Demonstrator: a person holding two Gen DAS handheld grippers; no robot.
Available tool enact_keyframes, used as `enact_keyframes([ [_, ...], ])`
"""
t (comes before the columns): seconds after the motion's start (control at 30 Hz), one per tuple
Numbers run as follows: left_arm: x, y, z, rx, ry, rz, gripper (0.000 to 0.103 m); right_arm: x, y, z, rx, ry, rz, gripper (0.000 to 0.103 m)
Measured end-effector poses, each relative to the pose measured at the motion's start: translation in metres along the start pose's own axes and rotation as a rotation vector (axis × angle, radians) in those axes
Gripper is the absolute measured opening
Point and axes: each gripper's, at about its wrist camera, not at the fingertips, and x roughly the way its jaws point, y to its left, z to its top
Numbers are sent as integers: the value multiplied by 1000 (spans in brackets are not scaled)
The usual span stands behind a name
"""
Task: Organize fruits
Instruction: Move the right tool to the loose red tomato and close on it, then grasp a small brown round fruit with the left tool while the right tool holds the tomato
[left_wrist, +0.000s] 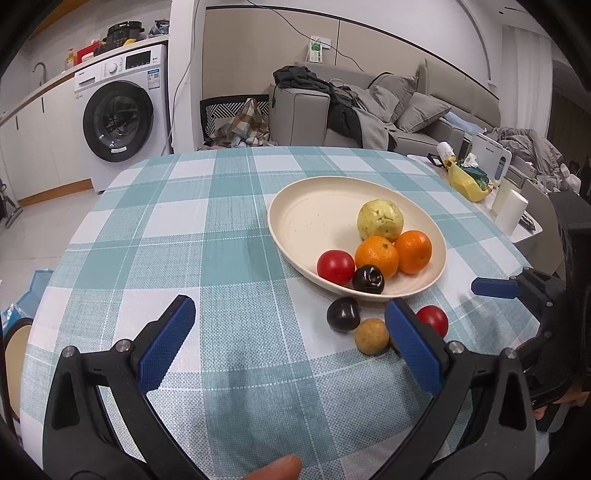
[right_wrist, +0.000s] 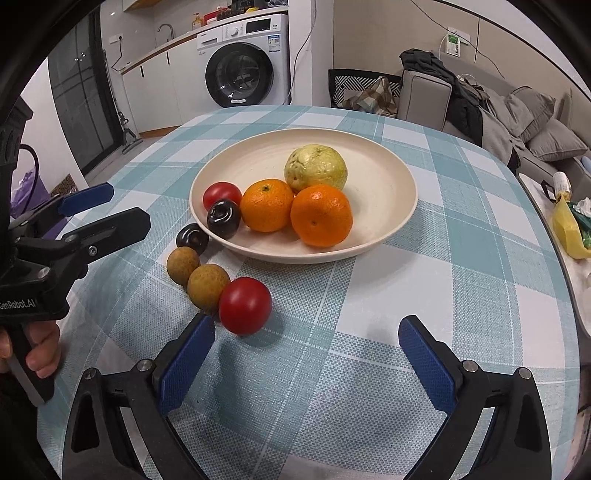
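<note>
The right wrist view shows four fruits lined up on the checked cloth (right_wrist: 369, 332) outside the plate (right_wrist: 388, 177): a dark plum (right_wrist: 192, 238) touching the plate's near rim, then two brown longans (right_wrist: 183, 265) (right_wrist: 208, 286) touching each other, then a red tomato (right_wrist: 244, 305) against the second longan; the left wrist view shows only one longan (left_wrist: 371, 336) in full, since the left gripper's (left_wrist: 291, 325) right finger (left_wrist: 413, 347) covers the second and half of the tomato (left_wrist: 434, 319); the plum (left_wrist: 343, 314) there sits just below the plate (left_wrist: 295, 210); in the plate both views show a yellow-green guava (right_wrist: 316, 168), two oranges (right_wrist: 266, 205) (right_wrist: 321, 215) touching it and each other, a second tomato (right_wrist: 221, 195) and a second plum (right_wrist: 223, 218) by the near rim; the left gripper is spread wide above bare cloth, holding nothing, and a fingertip (left_wrist: 277, 469) shows at the bottom edge; the right gripper (right_wrist: 306, 339) is likewise spread wide and empty, its left finger (right_wrist: 188, 362) just beside the loose tomato and the nearer longan, not gripping them; only the right view shows the hand (right_wrist: 40, 350) holding the left tool; in the left view the right gripper's (left_wrist: 495, 288) blue tip enters from the right edge; past the table stand a washing machine (left_wrist: 118, 118) and a grey sofa (left_wrist: 406, 110) heaped with clothes; a side table (left_wrist: 517, 206) at the right holds a yellow bag (left_wrist: 463, 181) and a white cup (left_wrist: 511, 210).
</note>
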Motion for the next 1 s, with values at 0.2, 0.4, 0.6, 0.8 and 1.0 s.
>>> enact_keyframes([
  [0.2, 1, -1, -1, 2, 5, -1, 102, 1, 4, 4, -10, -8, -3, 99],
  [0.4, 1, -1, 0, 1, 4, -3, 102, 2, 6, 5, -14, -6, 60, 72],
  [0.6, 2, -3, -1, 4, 12, -9, 102, 1, 11, 5, -28, -13, 124, 48],
  [0.8, 3, -5, -2, 2, 18, -17, 102, -1, 9, 5, -6, -20, 162, 29],
  [1.0, 7, -7, -4, 13, 46, -39, 102, -7, 6, 6, 5, -41, 155, 29],
])
